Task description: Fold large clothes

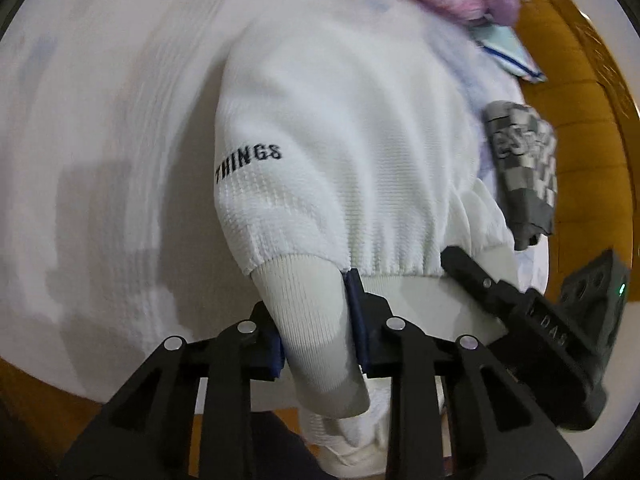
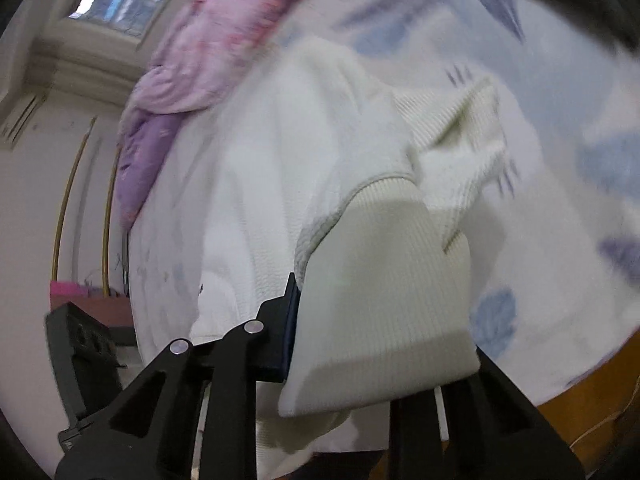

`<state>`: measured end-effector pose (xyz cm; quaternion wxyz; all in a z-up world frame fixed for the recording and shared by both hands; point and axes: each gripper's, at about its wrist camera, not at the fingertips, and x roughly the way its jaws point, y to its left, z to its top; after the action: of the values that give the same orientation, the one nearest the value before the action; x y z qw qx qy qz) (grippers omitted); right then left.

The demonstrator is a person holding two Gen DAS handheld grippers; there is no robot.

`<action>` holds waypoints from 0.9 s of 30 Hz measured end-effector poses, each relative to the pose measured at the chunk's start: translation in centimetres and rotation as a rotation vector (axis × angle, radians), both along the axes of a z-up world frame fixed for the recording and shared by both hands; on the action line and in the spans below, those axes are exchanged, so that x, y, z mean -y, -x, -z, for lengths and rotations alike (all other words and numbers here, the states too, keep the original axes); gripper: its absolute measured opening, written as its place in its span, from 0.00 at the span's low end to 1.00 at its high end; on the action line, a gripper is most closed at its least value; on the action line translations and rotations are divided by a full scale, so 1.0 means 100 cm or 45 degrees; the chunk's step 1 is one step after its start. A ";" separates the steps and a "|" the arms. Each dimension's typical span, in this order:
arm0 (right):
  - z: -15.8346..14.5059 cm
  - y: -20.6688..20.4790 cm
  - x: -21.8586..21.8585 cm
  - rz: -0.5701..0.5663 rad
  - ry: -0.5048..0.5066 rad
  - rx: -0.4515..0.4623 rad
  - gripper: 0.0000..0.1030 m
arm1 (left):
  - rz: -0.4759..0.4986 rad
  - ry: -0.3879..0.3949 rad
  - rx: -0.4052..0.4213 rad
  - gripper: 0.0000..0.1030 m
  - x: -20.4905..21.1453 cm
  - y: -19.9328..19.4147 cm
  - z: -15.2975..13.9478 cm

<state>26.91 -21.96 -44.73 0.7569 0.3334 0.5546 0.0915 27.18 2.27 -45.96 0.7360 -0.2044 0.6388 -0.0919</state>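
A white waffle-knit sweater (image 1: 340, 140) with the dark word "THINGS" on it hangs over the bed. My left gripper (image 1: 316, 320) is shut on its ribbed hem band (image 1: 308, 300), and cloth bulges between the blue pads. In the right wrist view the same sweater (image 2: 320, 140) drapes down. My right gripper (image 2: 380, 332) is shut on another stretch of the ribbed band (image 2: 384, 280). That band covers the right finger, so only the left pad (image 2: 291, 320) shows. The right gripper's black body (image 1: 560, 320) sits close by on the right in the left wrist view.
A white bedsheet (image 2: 560, 120) with blue leaf prints lies under the sweater. A pink and purple quilt (image 2: 192, 60) is bunched at the far end. A folded grey checked garment (image 1: 524, 168) and a light blue item (image 1: 508, 52) lie near the orange-brown wooden edge (image 1: 580, 120).
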 end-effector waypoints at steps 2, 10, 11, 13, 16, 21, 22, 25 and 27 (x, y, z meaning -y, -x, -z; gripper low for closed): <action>-0.023 -0.005 -0.004 -0.054 0.046 0.059 0.20 | 0.043 -0.042 0.062 0.24 0.006 -0.005 -0.030; -0.126 -0.027 -0.004 -0.160 0.124 0.168 0.20 | 0.075 -0.088 0.200 0.24 0.019 -0.011 -0.145; -0.133 -0.028 -0.004 -0.164 0.138 0.168 0.20 | 0.083 -0.086 0.205 0.24 0.019 -0.011 -0.156; -0.146 -0.027 -0.004 -0.160 0.142 0.169 0.20 | 0.097 -0.090 0.215 0.24 0.022 -0.014 -0.169; -0.159 -0.019 -0.002 -0.152 0.153 0.168 0.20 | 0.141 -0.087 0.234 0.24 0.021 -0.009 -0.183; -0.179 -0.006 0.002 -0.139 0.156 0.155 0.20 | 0.195 -0.066 0.258 0.24 0.025 -0.002 -0.199; -0.184 -0.004 0.004 -0.127 0.152 0.159 0.20 | 0.213 -0.061 0.263 0.24 0.025 0.000 -0.202; -0.197 0.003 0.012 -0.083 0.143 0.166 0.20 | 0.255 -0.041 0.280 0.24 0.033 0.001 -0.217; -0.206 0.005 0.023 -0.049 0.137 0.168 0.20 | 0.282 -0.037 0.293 0.24 0.042 -0.001 -0.226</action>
<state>26.41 -24.25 -24.12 0.8066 0.2748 0.5141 0.0980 27.32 -1.96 -23.38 0.7927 -0.1103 0.5700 -0.1861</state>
